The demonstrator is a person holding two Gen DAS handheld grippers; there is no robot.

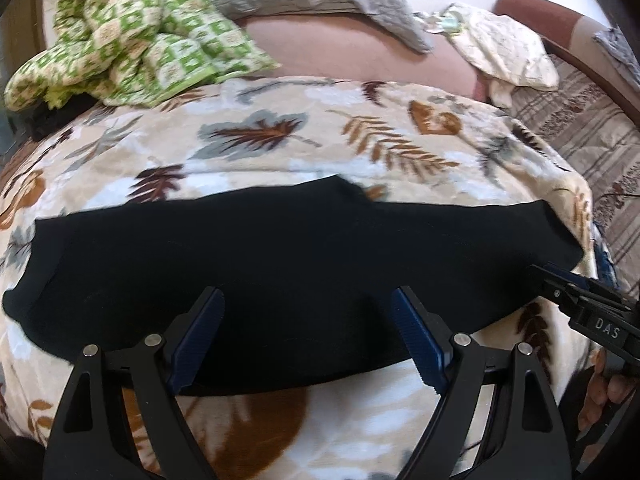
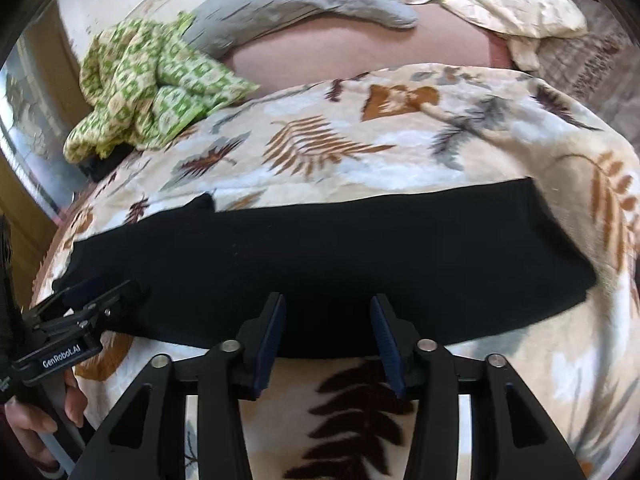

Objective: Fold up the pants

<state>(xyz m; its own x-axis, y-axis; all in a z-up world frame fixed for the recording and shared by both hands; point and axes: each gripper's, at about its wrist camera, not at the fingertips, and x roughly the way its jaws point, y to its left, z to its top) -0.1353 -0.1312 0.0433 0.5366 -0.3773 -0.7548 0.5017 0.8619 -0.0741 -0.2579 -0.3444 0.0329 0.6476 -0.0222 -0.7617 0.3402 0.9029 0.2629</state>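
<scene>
hovering | both claws agape | black pants [image 1: 288, 264] flat on leaf blanket [image 1: 280, 132]

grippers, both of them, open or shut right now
left gripper: open, holding nothing, over the black pants
right gripper: open, holding nothing
</scene>
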